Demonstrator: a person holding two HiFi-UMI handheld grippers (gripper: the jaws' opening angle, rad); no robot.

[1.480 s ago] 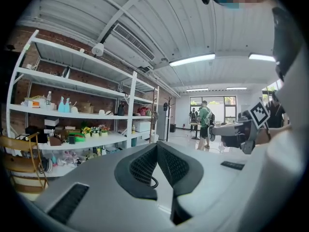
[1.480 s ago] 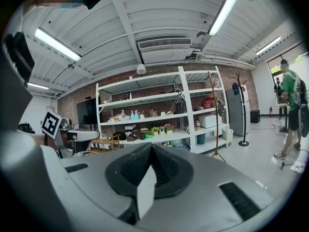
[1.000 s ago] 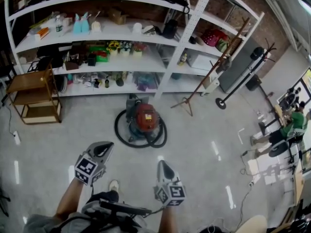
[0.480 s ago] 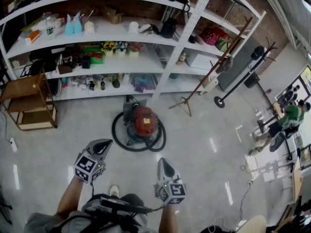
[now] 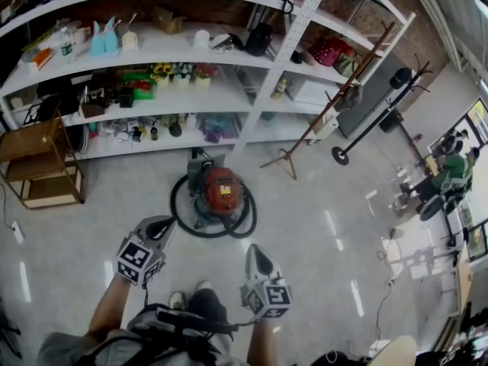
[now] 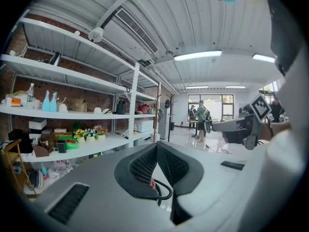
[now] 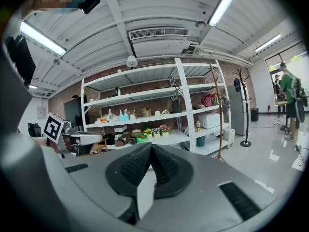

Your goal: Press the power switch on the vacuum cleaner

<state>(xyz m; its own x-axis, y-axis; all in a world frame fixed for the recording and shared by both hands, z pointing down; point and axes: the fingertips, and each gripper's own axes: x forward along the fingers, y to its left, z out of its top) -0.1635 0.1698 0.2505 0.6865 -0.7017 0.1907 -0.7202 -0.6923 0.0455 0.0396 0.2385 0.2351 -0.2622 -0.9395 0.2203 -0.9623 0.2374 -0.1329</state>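
Left gripper: jaws closed, ribbed pads meeting at the tip, nothing gripped between them. Through the narrow gap nearer the camera, a bit of red body and a loop of black hose show on the floor beyond. Right gripper: jaws likewise closed tip to tip, dark pads pressed together and empty. Both grippers are held out in front of the person at about the same height, side by side and apart, touching nothing. The left one is angled toward the vacuum cleaner. The vacuum cleaner is a red canister on a grey base. It stands on the floor ahead of the grippers, clear of both, just in front of the lowest shelf. Its black hose is coiled in a ring around it. The switch cannot be made out at this size. The floor is pale, glossy and reflects ceiling lights. One light shoe shows between the grippers' arms. Behind the vacuum cleaner stands a long white shelving unit against a brick wall, loaded with bottles, small flower pots, boxes and bags. A wooden cart stands at its left end. A tilted wooden stand and a black coat stand are to the right. People are at desks at the far right, well away.
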